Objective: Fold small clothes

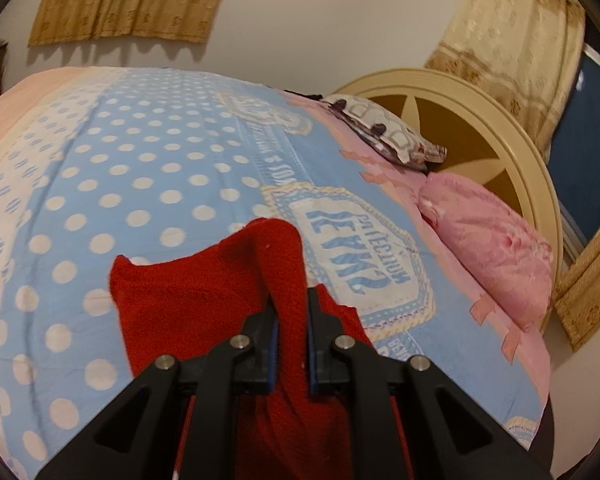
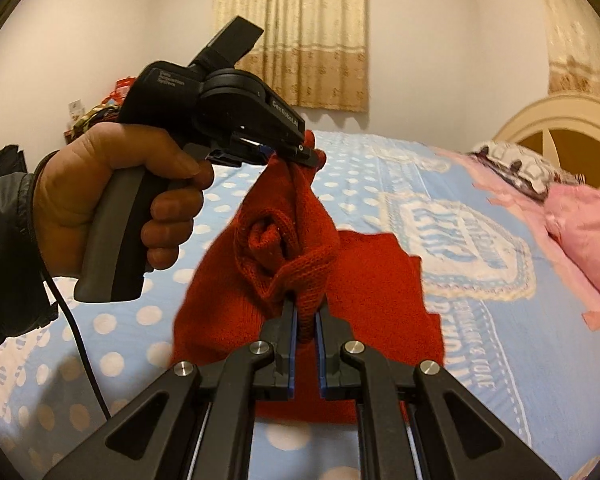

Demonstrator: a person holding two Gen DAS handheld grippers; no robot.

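A small red knitted garment (image 1: 188, 304) hangs above the bed, held by both grippers; it shows in the right wrist view (image 2: 364, 272) too. My left gripper (image 1: 291, 300) is shut on a bunched fold of it. In the right wrist view the left gripper (image 2: 300, 152) is held by a hand up and to the left, pinching the garment's top. My right gripper (image 2: 305, 312) is shut on another knitted edge lower down. The cloth between them is bunched and twisted; the rest drapes down toward the bedspread.
The bed has a blue bedspread with white dots (image 1: 120, 200), also in the right wrist view (image 2: 500, 360). A pink pillow (image 1: 492, 248) and a patterned pillow (image 1: 388, 132) lie by the cream headboard (image 1: 512, 152). Curtains (image 2: 296, 32) hang on the wall behind.
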